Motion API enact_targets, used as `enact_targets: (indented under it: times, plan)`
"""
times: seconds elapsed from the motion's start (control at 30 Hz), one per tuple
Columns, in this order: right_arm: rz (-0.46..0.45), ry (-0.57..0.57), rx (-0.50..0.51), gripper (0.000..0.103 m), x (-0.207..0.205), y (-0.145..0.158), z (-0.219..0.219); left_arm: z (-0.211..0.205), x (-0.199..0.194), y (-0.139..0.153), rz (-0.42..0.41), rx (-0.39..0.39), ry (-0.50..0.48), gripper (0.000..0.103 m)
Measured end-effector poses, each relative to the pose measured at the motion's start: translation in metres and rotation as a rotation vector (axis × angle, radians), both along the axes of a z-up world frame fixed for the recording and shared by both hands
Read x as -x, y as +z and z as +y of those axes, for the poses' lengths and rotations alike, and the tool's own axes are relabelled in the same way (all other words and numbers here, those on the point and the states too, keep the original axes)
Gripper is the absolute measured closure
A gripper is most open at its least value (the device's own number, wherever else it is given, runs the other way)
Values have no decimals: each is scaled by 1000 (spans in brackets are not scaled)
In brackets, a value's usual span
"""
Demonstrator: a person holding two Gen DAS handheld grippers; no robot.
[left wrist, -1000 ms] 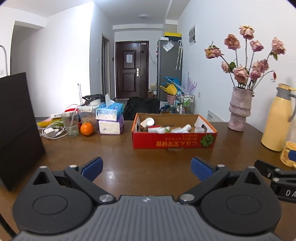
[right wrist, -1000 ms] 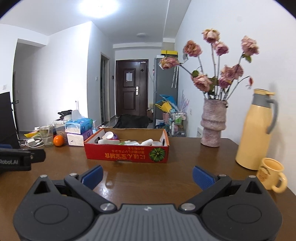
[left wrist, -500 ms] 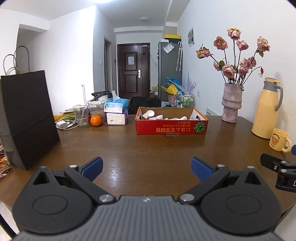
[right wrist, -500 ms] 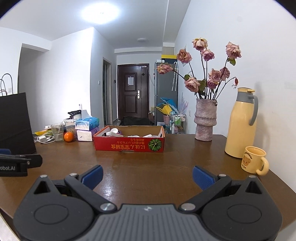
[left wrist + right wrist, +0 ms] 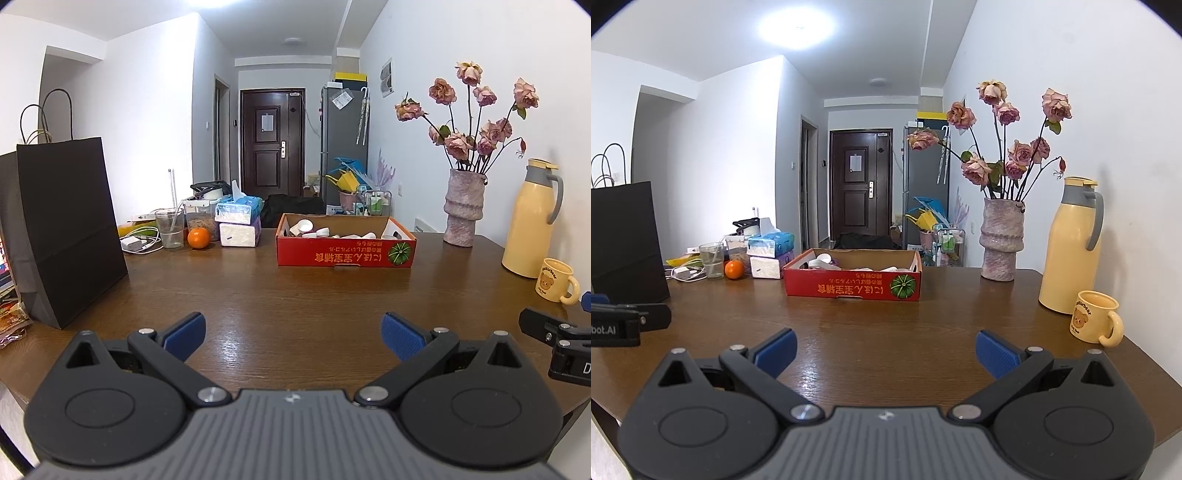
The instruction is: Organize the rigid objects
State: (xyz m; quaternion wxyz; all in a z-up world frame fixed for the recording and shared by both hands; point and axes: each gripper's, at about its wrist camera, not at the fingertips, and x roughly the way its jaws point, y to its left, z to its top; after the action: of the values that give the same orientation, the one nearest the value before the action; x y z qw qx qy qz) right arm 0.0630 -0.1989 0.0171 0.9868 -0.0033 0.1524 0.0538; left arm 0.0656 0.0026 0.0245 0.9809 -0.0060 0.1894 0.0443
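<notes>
A red cardboard box [image 5: 345,254] with several white bottles and small containers inside stands on the brown table, far ahead; it also shows in the right wrist view [image 5: 851,286]. My left gripper [image 5: 293,334] is open and empty, held over the table's near edge. My right gripper [image 5: 886,349] is open and empty too, beside the left one. Each gripper's side shows at the edge of the other's view.
A black paper bag [image 5: 62,232] stands at the left. A glass, an orange [image 5: 198,238], tissue packs [image 5: 238,221] and a charger lie behind it. At the right are a vase of dried roses [image 5: 463,210], a yellow thermos [image 5: 533,225] and a yellow mug [image 5: 1095,317].
Both grippers have pulled back from the box toward the table's near edge. The box now looks smaller and farther. Both stay open and empty.
</notes>
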Motion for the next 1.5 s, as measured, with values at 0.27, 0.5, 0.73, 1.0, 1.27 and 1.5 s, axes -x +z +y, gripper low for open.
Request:
enact_targets:
  times: [0.27, 0.5, 0.73, 1.0, 1.27, 1.5]
  plan:
    - [6, 1, 6, 0, -2, -1, 2, 1, -2, 0, 4, 2, -1, 0]
    - [9, 2, 9, 0, -5, -1, 4, 1, -2, -1, 4, 1, -1, 0]
    - [16, -1, 10, 0, -8, -3, 3, 1, -4, -3, 10, 1, -2, 0]
    - [21, 1, 10, 0, -11, -4, 4, 1, -6, -4, 14, 1, -3, 0]
    - [22, 1, 10, 0, -12, -4, 3, 1, -7, -7, 16, 0, -11, 0]
    - [28, 1, 14, 0, -13, -6, 3, 1, -9, -7, 25, 3, -23, 0]
